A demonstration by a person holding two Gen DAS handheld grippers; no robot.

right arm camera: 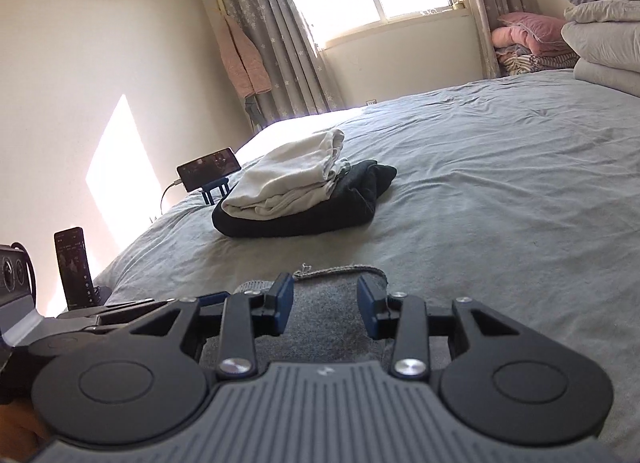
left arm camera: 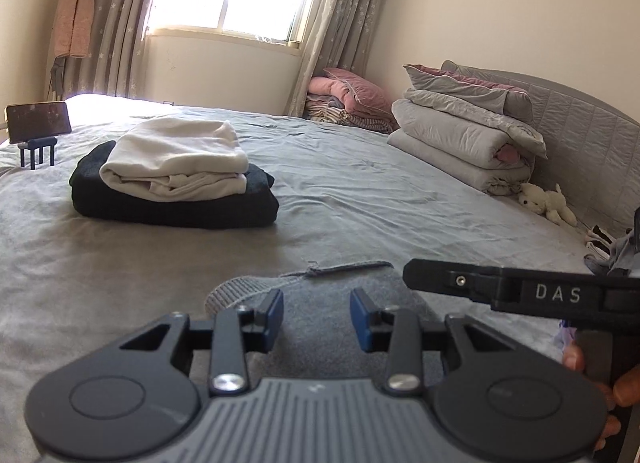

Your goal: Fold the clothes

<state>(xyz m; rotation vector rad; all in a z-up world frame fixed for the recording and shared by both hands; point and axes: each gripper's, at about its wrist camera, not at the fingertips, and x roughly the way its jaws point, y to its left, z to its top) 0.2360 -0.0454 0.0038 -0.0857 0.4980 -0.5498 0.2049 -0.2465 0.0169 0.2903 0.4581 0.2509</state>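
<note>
1. the left gripper (left arm camera: 317, 317) hangs low over a grey knitted garment (left arm camera: 340, 303) lying flat on the grey bed sheet (left arm camera: 360, 191); its blue pads are parted, with nothing pinched between them.
2. the right gripper (right arm camera: 325, 311) is over the same grey garment (right arm camera: 328, 327), jaws apart and gripping nothing.
3. further up the bed, a folded white garment (left arm camera: 176, 163) rests on a folded dark garment (left arm camera: 176, 207).
4. a phone on a small blue stand (left arm camera: 38, 123) is beyond that stack.
5. folded quilts (left arm camera: 460, 135) are piled by the headboard, a white plush toy (left arm camera: 548, 203) beside them.
</note>
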